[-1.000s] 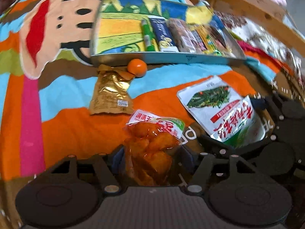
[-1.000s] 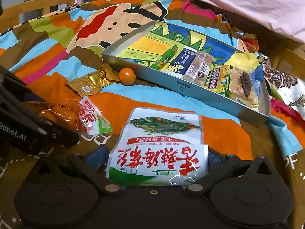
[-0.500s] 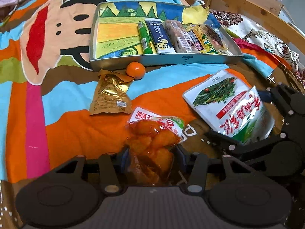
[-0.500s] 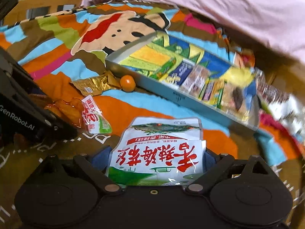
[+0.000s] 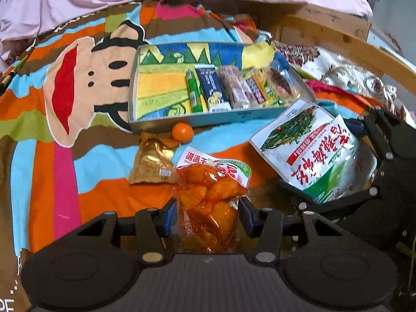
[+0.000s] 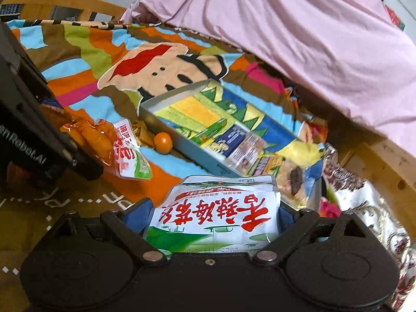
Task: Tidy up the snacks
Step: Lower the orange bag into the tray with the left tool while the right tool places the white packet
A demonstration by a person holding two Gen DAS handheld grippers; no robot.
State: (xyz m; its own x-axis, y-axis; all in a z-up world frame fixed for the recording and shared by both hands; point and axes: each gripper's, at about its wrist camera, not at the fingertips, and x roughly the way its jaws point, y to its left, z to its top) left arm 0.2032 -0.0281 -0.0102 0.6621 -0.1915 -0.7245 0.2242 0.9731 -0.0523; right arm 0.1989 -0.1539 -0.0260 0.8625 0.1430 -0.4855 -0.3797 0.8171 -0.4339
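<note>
My left gripper point(image 5: 206, 214) is shut on an orange snack bag point(image 5: 208, 197) and holds it above the blanket. It also shows at the left of the right wrist view point(image 6: 104, 140). My right gripper point(image 6: 214, 217) is shut on a white and green snack pouch point(image 6: 215, 218) with red characters. The pouch also shows at the right of the left wrist view point(image 5: 309, 150). Ahead lies a shallow grey tray point(image 5: 208, 118) with several snack bars lined up in its right half. The tray also shows in the right wrist view point(image 6: 182, 140).
A small orange fruit point(image 5: 182, 131) and a gold foil packet point(image 5: 152, 163) lie on the colourful cartoon blanket point(image 5: 52, 156) just in front of the tray. A pink sheet point(image 6: 286, 33) is heaped behind. A wooden bed rail point(image 5: 364, 49) runs along the right.
Both grippers have risen and tilted up with their bags held. The tray now sits lower in both views and the pink sheet has come into view.
</note>
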